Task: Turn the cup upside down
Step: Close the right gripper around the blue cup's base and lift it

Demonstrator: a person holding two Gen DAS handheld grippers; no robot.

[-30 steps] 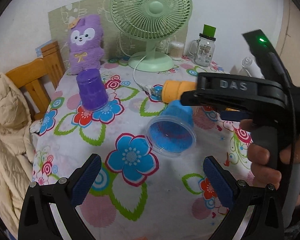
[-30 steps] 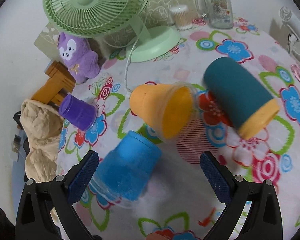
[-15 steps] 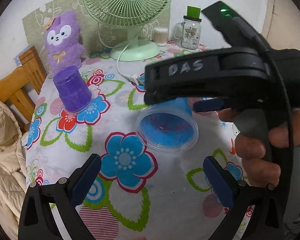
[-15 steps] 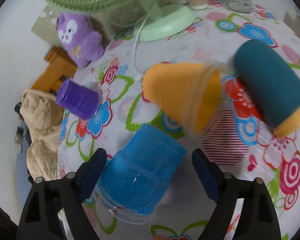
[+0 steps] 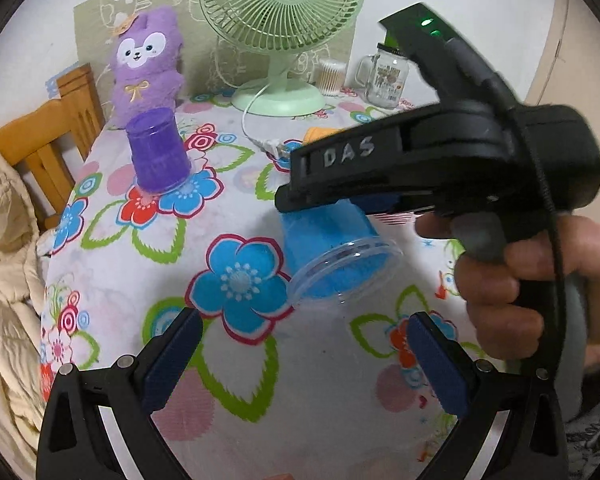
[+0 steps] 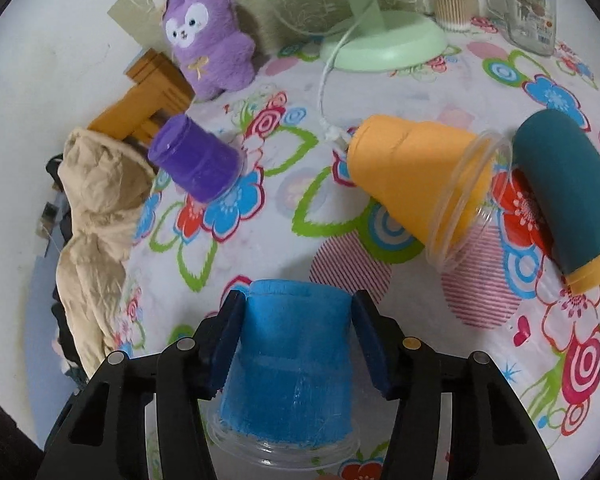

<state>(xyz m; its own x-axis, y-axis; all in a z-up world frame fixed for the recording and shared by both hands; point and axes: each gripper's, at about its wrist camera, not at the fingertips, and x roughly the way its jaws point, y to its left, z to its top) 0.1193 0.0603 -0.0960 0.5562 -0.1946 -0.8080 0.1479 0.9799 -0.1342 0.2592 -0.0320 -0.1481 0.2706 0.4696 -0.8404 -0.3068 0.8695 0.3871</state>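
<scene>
A blue cup (image 6: pixel 292 356) with a clear rim sits between the pads of my right gripper (image 6: pixel 296 336), which is shut on its sides. In the left wrist view the blue cup (image 5: pixel 332 248) is tilted, rim toward the camera and low, just above the flowered tablecloth (image 5: pixel 140 256), held from above by the black right gripper. My left gripper (image 5: pixel 304 364) is open and empty, near the table's front edge. A purple cup (image 5: pixel 156 152) stands upside down at the left. An orange cup (image 6: pixel 412 184) and a teal cup (image 6: pixel 568 196) lie on their sides.
A green fan (image 5: pixel 284 40) with a white cord, a purple plush toy (image 5: pixel 146 60), a glass jar (image 5: pixel 388 76) and a cotton-swab tub (image 5: pixel 332 76) stand at the back. A wooden chair (image 5: pixel 48 136) with a beige jacket (image 5: pixel 4 280) is at the left.
My right gripper has closed on the blue cup, which lay on its side, and tipped it so its rim points down toward the near side. My left gripper stayed open.
</scene>
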